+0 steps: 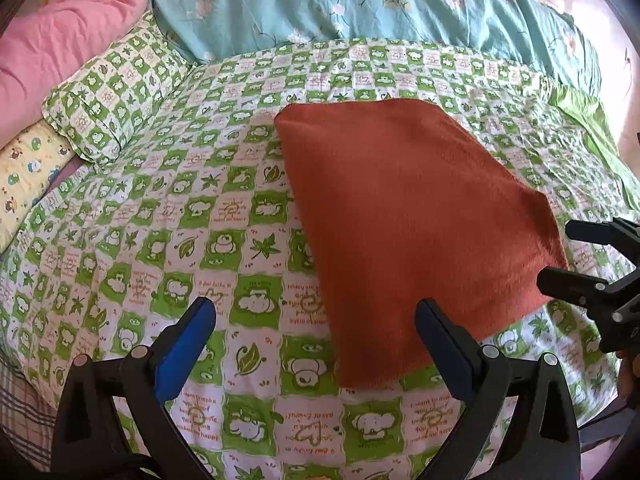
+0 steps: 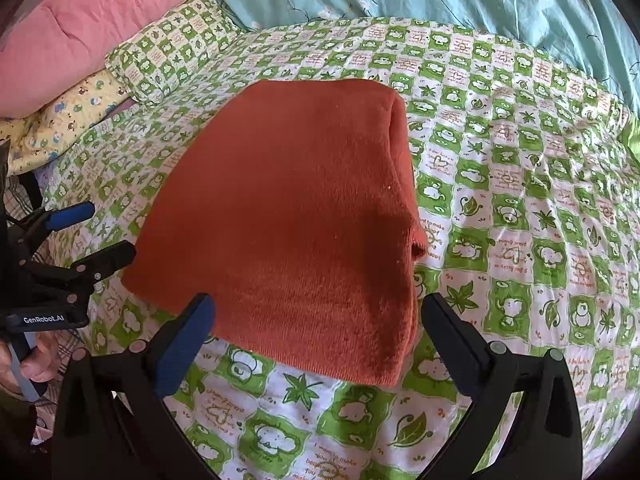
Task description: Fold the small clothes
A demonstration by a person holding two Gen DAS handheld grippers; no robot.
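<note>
Both my grippers spread wide and empty, left gripper (image 1: 314,320) and right gripper (image 2: 316,314) at the near edge of the folded orange sweater (image 2: 288,216), fuzzy knit, lying flat mid-bed on the green-checked sheet (image 1: 160,208), open sheet all round, pink quilt (image 2: 100,28) far left.

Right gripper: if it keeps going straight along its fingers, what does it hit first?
Most likely the folded orange knit garment: the open right gripper points at its near edge, which lies on the green-checked bedsheet. Height above it is unclear.

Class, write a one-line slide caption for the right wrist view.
Open right hand-held gripper above a folded orange garment on a green checked bedsheet.
</note>
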